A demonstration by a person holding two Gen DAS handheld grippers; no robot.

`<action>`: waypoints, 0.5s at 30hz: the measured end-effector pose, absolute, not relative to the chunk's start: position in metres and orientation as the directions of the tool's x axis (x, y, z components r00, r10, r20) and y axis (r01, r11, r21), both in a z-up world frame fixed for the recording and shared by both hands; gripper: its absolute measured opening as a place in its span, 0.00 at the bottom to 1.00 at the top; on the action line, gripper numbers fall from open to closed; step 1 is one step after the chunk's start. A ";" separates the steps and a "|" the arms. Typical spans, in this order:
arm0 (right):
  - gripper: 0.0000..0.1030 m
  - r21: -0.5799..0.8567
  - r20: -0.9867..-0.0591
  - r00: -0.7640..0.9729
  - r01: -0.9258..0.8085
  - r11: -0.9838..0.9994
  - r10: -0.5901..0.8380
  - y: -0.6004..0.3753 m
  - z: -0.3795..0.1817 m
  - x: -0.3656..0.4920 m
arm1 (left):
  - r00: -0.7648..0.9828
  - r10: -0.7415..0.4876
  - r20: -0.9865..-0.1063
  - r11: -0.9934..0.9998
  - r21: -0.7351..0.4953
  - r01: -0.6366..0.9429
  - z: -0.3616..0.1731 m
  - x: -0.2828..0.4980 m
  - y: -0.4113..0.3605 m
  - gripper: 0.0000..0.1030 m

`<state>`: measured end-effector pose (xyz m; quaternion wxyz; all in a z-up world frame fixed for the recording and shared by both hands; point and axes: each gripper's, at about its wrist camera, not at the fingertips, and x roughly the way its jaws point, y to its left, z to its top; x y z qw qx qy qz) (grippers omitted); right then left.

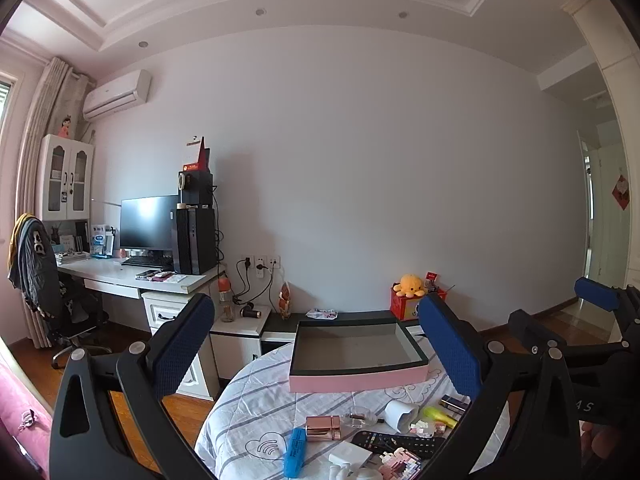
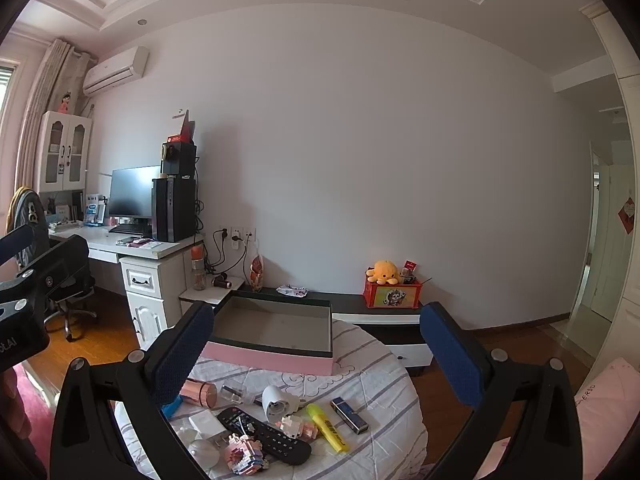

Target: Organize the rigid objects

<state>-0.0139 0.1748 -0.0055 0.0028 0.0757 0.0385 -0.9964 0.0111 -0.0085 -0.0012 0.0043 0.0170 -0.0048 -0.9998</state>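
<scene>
Two hand-held grippers hover over a small round table, both with jaws spread wide and nothing between them: the left gripper point(image 1: 316, 344) and the right gripper point(image 2: 318, 354). The landmark is a shallow pink box point(image 2: 276, 330), open and empty, at the far side of the table. Just in front of the box lies a tight scatter of small hard items: a black remote control point(image 2: 264, 434), a yellow highlighter point(image 2: 327, 428), a blue highlighter point(image 1: 294, 454), a rose-gold case point(image 2: 199, 393), a white plug adapter point(image 2: 277, 402) and pink brick figures point(image 2: 244, 454). The likely trouble is crowding: the items touch or overlap, so closing on one could nudge its neighbours toward the table edge, and the quilted striped cloth point(image 2: 376, 364) could bunch under a dragging finger. The round pieces may roll. Beyond the box stand a low dark cabinet point(image 2: 360, 308), a plain white wall and, to the box's left, a white desk point(image 2: 120, 246) with a monitor; the floor is wood.
</scene>
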 end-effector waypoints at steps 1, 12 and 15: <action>1.00 -0.078 -0.146 -0.989 0.011 -0.997 0.000 0.174 -0.005 -0.013 | -0.999 -0.013 -0.030 -1.000 0.008 0.013 -0.001 0.012 -0.010 1.00; 1.00 -0.088 -0.132 -0.991 0.007 -0.996 0.005 0.170 -0.005 -0.007 | -1.000 -0.014 -0.016 -1.000 0.017 0.014 0.004 0.019 -0.012 1.00; 1.00 -0.094 -0.129 -0.992 0.000 -0.996 0.012 0.169 -0.003 -0.005 | -1.000 -0.012 -0.015 -1.000 0.022 0.012 0.004 0.020 -0.012 1.00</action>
